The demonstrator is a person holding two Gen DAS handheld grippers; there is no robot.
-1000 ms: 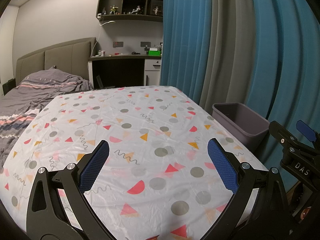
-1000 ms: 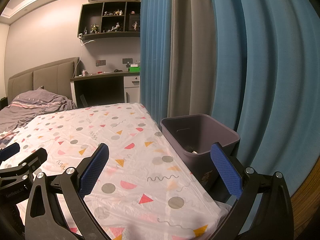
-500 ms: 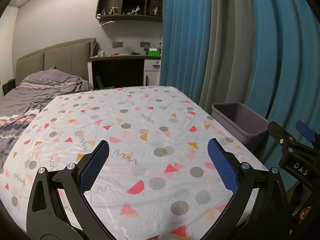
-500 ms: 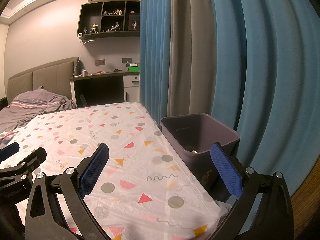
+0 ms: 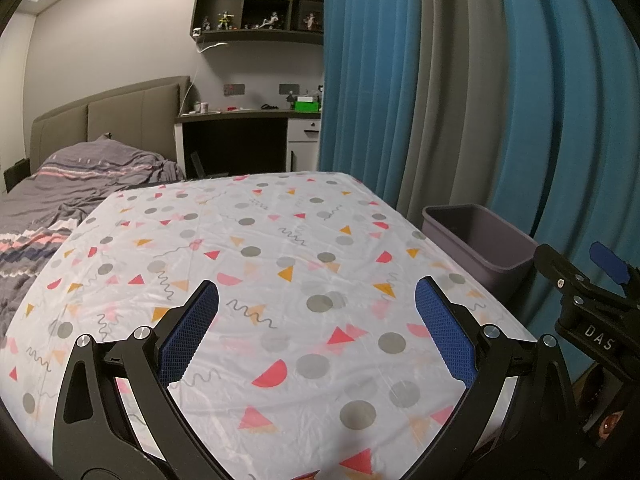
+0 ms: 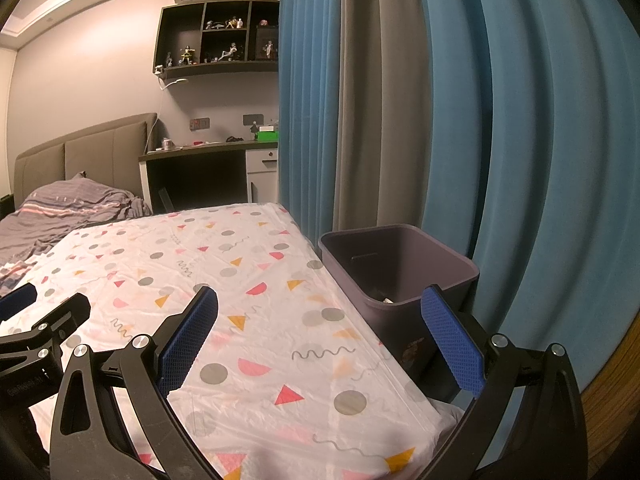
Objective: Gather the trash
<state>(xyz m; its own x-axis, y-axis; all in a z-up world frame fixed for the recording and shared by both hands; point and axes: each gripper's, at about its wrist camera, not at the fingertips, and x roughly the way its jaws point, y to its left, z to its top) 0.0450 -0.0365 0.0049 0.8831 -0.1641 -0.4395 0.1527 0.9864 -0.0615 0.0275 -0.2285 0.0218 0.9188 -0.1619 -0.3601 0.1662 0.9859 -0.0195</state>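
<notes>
A grey plastic bin stands on the floor beside the table's right edge, with some scraps at its bottom; it also shows in the left wrist view. My left gripper is open and empty, held low over the patterned tablecloth. My right gripper is open and empty over the table's right edge, its right finger in front of the bin. The right gripper's side shows at the left wrist view's right edge. No loose trash shows on the cloth.
Blue and grey curtains hang close behind the bin. A bed with a grey blanket lies to the left of the table. A dark desk and wall shelves stand at the back.
</notes>
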